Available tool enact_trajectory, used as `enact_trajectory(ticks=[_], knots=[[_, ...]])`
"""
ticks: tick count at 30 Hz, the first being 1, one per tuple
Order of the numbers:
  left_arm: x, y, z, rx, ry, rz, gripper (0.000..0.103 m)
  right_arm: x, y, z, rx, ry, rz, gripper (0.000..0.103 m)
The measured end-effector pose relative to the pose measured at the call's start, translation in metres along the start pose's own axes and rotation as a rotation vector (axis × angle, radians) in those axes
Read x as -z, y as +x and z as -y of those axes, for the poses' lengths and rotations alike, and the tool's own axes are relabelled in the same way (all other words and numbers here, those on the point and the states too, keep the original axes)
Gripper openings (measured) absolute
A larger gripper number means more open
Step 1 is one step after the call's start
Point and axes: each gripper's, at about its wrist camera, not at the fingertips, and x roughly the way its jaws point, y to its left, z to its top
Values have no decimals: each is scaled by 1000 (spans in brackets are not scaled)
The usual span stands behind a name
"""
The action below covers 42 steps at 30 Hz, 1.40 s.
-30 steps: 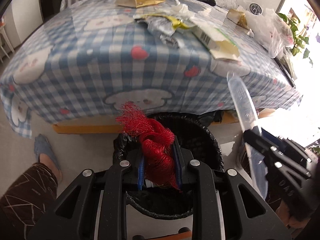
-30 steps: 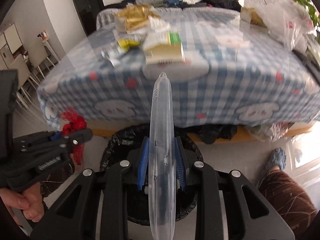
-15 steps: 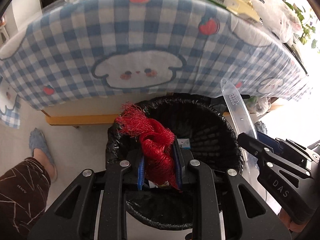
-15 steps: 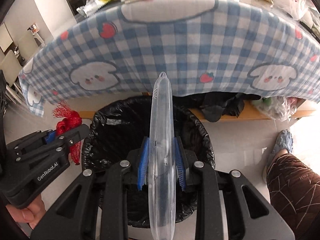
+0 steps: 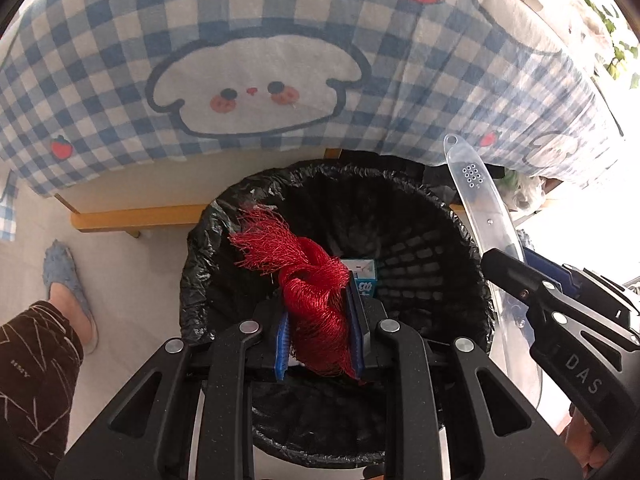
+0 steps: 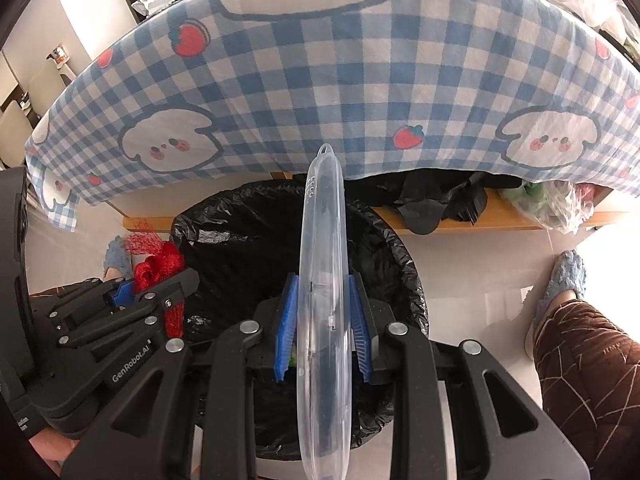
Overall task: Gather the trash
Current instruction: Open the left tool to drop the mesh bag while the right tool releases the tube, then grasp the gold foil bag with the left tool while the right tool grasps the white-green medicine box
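My left gripper is shut on a bunch of red mesh netting, held over the open mouth of a black-lined trash bin. A small blue and white carton lies inside the bin. My right gripper is shut on a long clear plastic case, which stands on edge above the same trash bin. In the left wrist view the clear plastic case and the right gripper sit at the bin's right rim. In the right wrist view the red netting and the left gripper sit at its left rim.
A blue checked tablecloth with cartoon prints hangs over the table edge just behind the bin. A wooden rail runs below it. A person's slippered feet stand on the pale floor either side. Dark clothing and bags lie under the table.
Both grippers have sunk from tabletop level down toward the bin, which now fills the lower middle of both views. The table's top has gone out of sight; both grips are unchanged.
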Motion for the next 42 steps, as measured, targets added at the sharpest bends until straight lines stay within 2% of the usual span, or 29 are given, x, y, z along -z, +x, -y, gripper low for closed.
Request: enact_trajectory(ticks=[8, 13, 15, 16, 18, 21, 24, 33, 34, 36, 42], knots=[[5, 12, 0, -3, -1, 3, 31, 2, 4, 3, 15, 9, -4, 24], [8, 10, 0, -22, 2, 22, 61, 3, 7, 5, 11, 16, -5, 24], [9, 8, -3, -33, -1, 30, 69, 3, 10, 4, 10, 15, -7, 24], [9, 7, -6, -38, -4, 36, 78, 3, 12, 4, 11, 13, -7, 24], [10, 6, -12, -58, -23, 56, 91, 2, 17, 2, 6, 10, -4, 25], [10, 8, -21, -60, -51, 51, 92, 1, 26, -3, 10, -3, -9, 25], [10, 6, -26, -74, -55, 64, 97, 2, 38, -10, 15, -20, -23, 25], [2, -1, -45, -107, -75, 64, 97, 0, 49, -22, -5, -26, -34, 26], [0, -2, -47, -111, -77, 64, 97, 0, 48, -23, 1, -26, -34, 29], [-6, -7, -52, -122, -81, 71, 97, -3, 41, -23, 8, -15, -21, 53], [-27, -37, -60, -127, -87, 97, 97, -18, 1, -11, 24, 32, 37, 71]])
